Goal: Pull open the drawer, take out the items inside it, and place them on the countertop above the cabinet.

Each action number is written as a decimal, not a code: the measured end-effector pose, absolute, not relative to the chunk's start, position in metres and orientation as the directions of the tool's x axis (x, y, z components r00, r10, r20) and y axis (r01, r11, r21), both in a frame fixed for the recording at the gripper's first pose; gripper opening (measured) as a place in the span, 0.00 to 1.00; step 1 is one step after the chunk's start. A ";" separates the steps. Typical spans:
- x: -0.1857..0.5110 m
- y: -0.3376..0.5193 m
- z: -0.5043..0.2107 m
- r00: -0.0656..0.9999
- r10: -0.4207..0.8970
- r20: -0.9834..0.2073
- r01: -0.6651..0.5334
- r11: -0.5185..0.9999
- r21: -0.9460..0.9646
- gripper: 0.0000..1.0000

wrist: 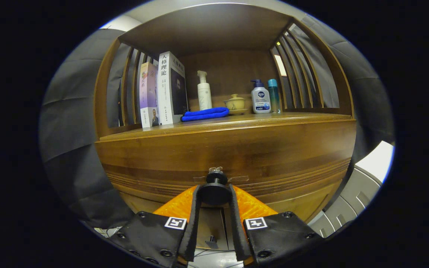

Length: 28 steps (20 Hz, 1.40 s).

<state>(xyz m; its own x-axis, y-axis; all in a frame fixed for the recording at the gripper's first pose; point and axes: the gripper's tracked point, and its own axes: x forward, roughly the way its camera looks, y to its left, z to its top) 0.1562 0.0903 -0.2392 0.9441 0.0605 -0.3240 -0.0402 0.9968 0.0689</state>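
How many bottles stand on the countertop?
3: a white pump bottle behind the folded blue cloth; a white-and-blue pump bottle and a slim teal bottle beside the lidded teacup.

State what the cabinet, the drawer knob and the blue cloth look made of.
Cabinet: wood, brown with visible grain and a satin sheen. Drawer knob, between the gripper's fingers: dark and matte, maybe plastic or painted metal. Blue cloth: soft folded fabric, likely microfibre.

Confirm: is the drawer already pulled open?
No. The drawer front sits flush with the cabinet, and the gripper has its fingers closed on either side of the black knob.
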 end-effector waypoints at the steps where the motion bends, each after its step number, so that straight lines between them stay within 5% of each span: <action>1: 0.152 0.091 -0.237 0.944 0.058 -0.324 -0.032 0.996 0.084 0.31; 28: 0.058 0.088 -0.228 0.945 0.100 -0.311 -0.090 0.995 0.045 0.31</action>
